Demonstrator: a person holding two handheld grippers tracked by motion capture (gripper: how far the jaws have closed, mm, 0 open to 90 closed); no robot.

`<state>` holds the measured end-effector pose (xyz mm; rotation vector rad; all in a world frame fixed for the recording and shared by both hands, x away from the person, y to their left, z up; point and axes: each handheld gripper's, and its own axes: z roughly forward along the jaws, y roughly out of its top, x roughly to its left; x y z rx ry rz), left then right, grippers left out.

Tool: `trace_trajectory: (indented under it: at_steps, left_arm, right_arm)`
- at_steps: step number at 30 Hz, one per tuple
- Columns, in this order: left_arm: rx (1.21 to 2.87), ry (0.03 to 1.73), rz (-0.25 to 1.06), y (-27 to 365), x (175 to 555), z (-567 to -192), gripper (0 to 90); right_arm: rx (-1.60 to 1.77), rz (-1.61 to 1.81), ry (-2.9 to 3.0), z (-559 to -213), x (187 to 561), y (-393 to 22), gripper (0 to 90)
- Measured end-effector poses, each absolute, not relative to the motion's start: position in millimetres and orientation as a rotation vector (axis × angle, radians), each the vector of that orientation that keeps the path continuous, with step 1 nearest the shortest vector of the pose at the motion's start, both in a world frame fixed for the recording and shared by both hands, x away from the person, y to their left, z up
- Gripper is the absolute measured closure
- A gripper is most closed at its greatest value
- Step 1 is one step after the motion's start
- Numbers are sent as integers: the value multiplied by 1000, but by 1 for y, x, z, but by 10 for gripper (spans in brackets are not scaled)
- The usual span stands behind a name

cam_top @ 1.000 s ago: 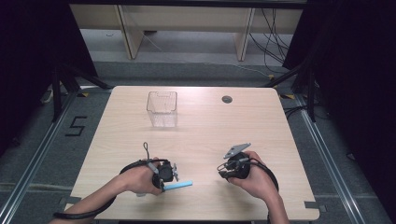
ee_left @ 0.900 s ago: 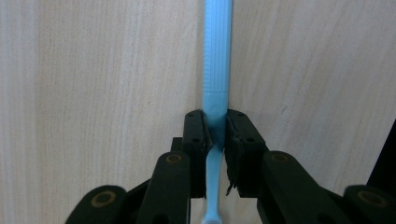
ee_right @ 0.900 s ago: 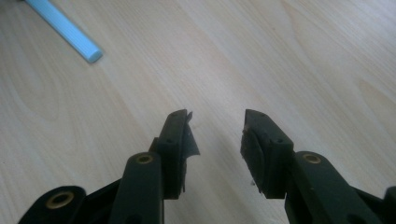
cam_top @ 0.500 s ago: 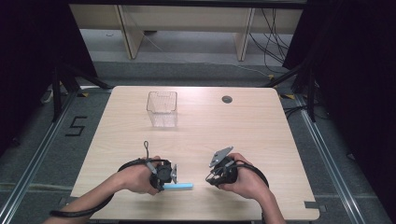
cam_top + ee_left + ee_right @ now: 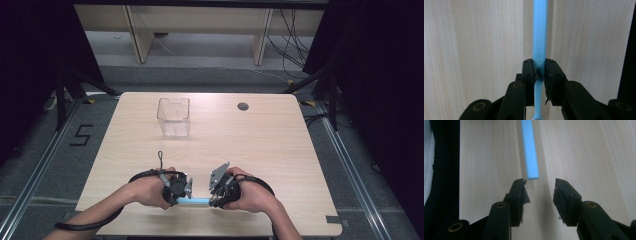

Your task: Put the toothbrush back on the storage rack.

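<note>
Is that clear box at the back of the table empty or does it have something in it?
Empty, it seems: the clear box stands upright, and only the wooden table shows through its walls.

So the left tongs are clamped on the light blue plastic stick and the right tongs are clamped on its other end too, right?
Not quite. The left tongs are clamped on the light blue plastic stick, but the right tongs stand open just short of its free end, as the right gripper view shows.

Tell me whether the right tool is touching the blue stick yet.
Apart. In the right gripper view the right tool stands open, and the blue stick's free end stops just short of its tips, bare table showing between them.
</note>
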<state>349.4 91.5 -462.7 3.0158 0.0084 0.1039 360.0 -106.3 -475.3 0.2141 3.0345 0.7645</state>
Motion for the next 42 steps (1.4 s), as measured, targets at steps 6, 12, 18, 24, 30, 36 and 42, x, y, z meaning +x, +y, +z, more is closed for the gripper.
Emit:
trace_trajectory:
  at_steps: [6, 12, 18, 24, 30, 36, 42]
  left_arm:
    - [3004, -43, 122, 86, 348, -460, 781]
    - [2998, -70, 124, 82, 346, -458, 780]
    - [2991, -78, 115, 81, 345, -457, 780]
    - [2986, -99, 133, 81, 345, -456, 780]
    - [2980, -107, 138, 82, 344, -455, 780]
    - [2952, -89, 150, 83, 343, -451, 758]
    - [2795, -74, 279, 90, 336, -442, 600]
  right_arm:
    - [207, 759, 3068, -477, 357, -98, 620]
    - [201, 785, 3087, -478, 358, -92, 646]
    - [165, 823, 3101, -481, 359, -90, 703]
    - [171, 848, 3110, -482, 360, -89, 736]
    - [167, 861, 3114, -484, 360, -89, 783]
    - [188, 870, 3111, -485, 358, -92, 789]
    - [228, 884, 3081, -485, 360, -99, 790]
